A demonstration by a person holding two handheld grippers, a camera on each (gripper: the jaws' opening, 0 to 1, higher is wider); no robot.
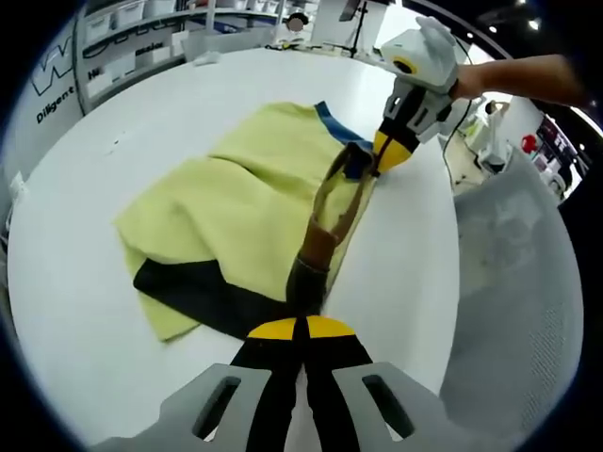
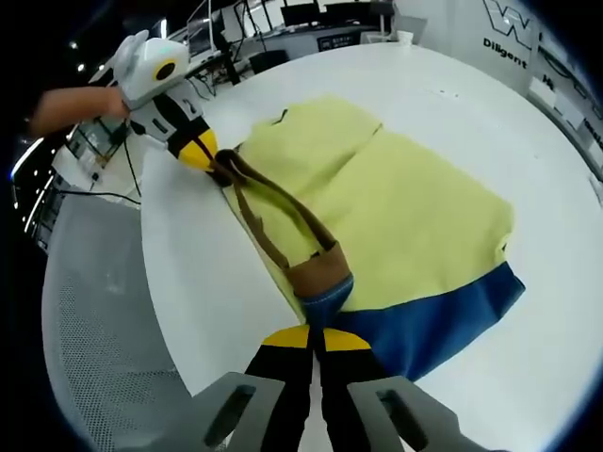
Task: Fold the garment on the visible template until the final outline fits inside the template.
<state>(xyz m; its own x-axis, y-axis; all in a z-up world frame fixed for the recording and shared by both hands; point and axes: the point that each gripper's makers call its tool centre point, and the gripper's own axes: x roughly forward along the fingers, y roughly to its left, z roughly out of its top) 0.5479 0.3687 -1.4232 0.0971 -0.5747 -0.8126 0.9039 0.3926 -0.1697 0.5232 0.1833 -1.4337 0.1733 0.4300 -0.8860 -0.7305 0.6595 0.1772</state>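
While the yellow-blue garment (image 1: 236,207) lay on the white surface (image 1: 85,179), both grippers, left (image 1: 300,330) & right (image 2: 316,337), had jaws clamped on its edge.

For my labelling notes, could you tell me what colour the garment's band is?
Blue, along one edge of the yellow garment; the band shows best in the right gripper view.

Bright overhead lighting is washing the white table (image 1: 85,226) evenly, casting only soft shadows. Fisheye distortion is bending the edges, and distant background shelving (image 1: 141,38) is looking slightly soft.
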